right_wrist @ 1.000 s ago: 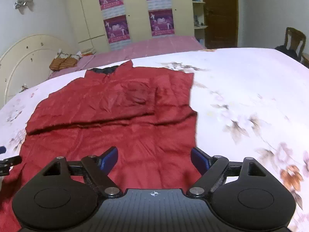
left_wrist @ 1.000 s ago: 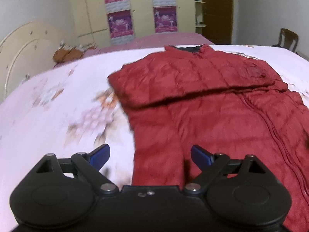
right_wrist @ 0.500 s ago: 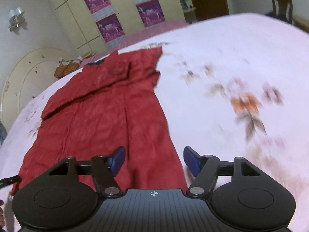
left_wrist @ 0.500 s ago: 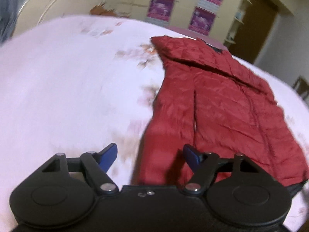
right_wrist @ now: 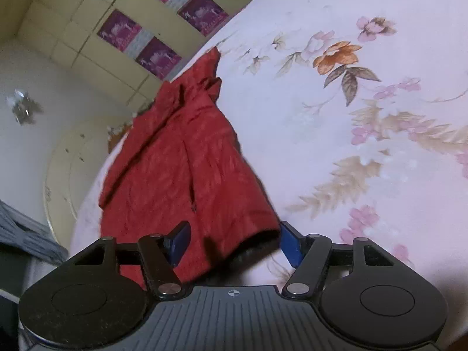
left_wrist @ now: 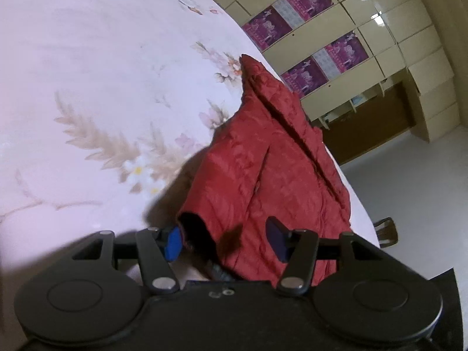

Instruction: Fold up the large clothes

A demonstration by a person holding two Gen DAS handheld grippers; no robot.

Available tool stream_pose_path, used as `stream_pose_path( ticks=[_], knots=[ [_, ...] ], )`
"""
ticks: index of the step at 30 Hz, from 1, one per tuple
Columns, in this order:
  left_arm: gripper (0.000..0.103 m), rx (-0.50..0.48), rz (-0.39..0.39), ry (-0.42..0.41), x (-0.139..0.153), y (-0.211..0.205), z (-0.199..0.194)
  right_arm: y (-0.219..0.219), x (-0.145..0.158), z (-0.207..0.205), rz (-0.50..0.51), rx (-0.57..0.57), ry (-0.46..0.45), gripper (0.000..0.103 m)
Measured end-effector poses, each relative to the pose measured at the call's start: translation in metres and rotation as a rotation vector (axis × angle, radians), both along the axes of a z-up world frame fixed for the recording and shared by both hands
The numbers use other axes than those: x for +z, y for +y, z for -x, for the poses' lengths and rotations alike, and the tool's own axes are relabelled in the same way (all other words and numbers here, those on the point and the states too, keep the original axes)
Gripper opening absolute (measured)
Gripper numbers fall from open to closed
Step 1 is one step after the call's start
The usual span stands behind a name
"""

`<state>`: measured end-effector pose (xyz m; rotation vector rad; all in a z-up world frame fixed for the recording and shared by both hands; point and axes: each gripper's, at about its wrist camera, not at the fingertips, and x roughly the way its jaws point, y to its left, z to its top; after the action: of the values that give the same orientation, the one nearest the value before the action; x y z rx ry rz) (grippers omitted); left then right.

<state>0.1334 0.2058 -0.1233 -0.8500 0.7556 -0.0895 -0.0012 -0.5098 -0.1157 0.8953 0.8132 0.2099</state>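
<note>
Flanking red jacket (left_wrist: pixel 263 175) hem, both hand-held grippers, jaws spread wide.

Bed (left_wrist: pixel 87 73) with pale floral sheet. Cream cupboard wall (left_wrist: pixel 380 38) with purple posters (left_wrist: pixel 346 49). Dark wooden door (left_wrist: pixel 374 122). Grey-white floor (left_wrist: pixel 415 175). Cream headboard (right_wrist: pixel 73 163); wall lamp (right_wrist: pixel 22 106).

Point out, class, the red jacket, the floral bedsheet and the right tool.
red jacket (left_wrist: pixel 263 175), left wrist view, on its quilted body.
floral bedsheet (right_wrist: pixel 365 122), right wrist view, on bare printed fabric.
right tool (right_wrist: pixel 234 244), right wrist view, midway between its blue fingertips.
</note>
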Motion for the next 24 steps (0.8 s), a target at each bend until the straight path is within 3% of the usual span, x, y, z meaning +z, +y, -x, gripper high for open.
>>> stream_pose_path(
  ticks=[1, 3, 5, 7, 10, 15, 19, 24],
  knots=[
    [0.045, -0.004, 0.0, 0.002, -0.001, 0.0, -0.004, -0.001, -0.001, -0.003, -0.012, 0.004, -0.004, 0.058],
    [0.023, -0.029, -0.018, 0.018, -0.004, -0.002, -0.012, -0.001, -0.003, -0.011, -0.026, 0.019, -0.008, 0.049],
    [0.021, -0.043, -0.037, 0.023, -0.006, -0.002, -0.016, 0.0, -0.008, -0.019, -0.043, 0.047, 0.003, 0.036],
    [0.01, -0.052, -0.061, 0.02, -0.004, -0.003, -0.017, 0.001, -0.013, -0.027, -0.077, 0.078, 0.018, 0.009],
    [0.005, -0.036, -0.057, -0.064, 0.014, -0.005, -0.009, 0.001, -0.004, -0.027, -0.093, 0.101, -0.017, 0.005],
    [0.005, -0.02, -0.054, -0.213, 0.061, -0.007, -0.013, -0.005, 0.045, -0.023, -0.062, 0.139, -0.155, 0.004],
    [0.005, -0.034, -0.054, -0.299, 0.094, -0.009, -0.045, -0.008, 0.078, -0.044, -0.034, 0.121, -0.231, 0.004],
    [0.005, -0.045, -0.053, -0.361, 0.125, -0.012, -0.11, -0.002, 0.122, -0.102, -0.022, 0.099, -0.305, 0.004]
  ],
)
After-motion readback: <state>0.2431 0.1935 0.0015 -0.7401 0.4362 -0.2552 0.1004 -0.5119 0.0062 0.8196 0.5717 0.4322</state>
